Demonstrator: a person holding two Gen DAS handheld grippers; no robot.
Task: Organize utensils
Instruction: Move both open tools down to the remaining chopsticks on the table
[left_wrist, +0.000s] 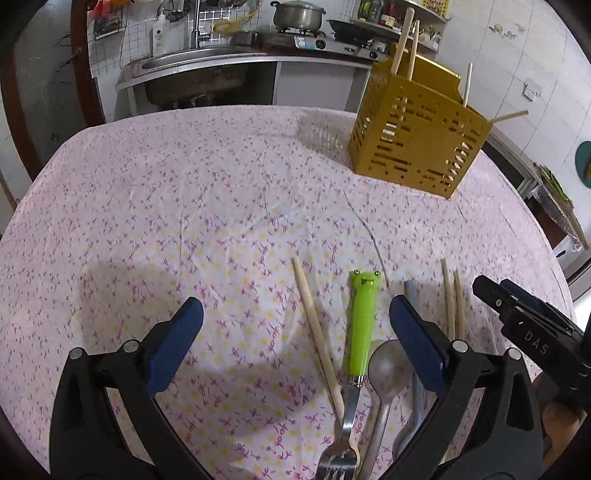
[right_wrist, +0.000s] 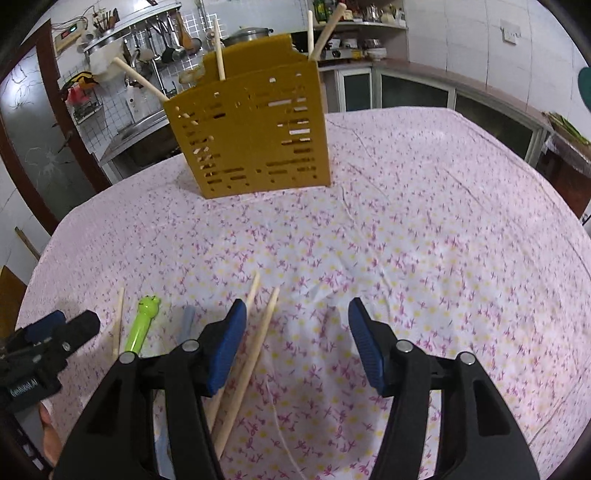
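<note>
Your right gripper (right_wrist: 293, 343) hangs unclenched, empty. The two thin pale wooden chopsticks (right_wrist: 255, 343), lower centre, are light, stiff and roll-prone: pinch them mid-shaft.

Frog-handled fork (left_wrist: 361, 325), spoon (left_wrist: 386, 373), loose chopsticks (right_wrist: 255, 354) flat on cloth; yellow slotted holder (left_wrist: 417, 144) upright, holding chopsticks.

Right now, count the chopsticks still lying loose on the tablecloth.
3. One chopstick lies alone left of the frog-handled fork. A pair lies side by side to the right of the spoon, by the right gripper's left finger. Others may hide beneath the grippers.
</note>
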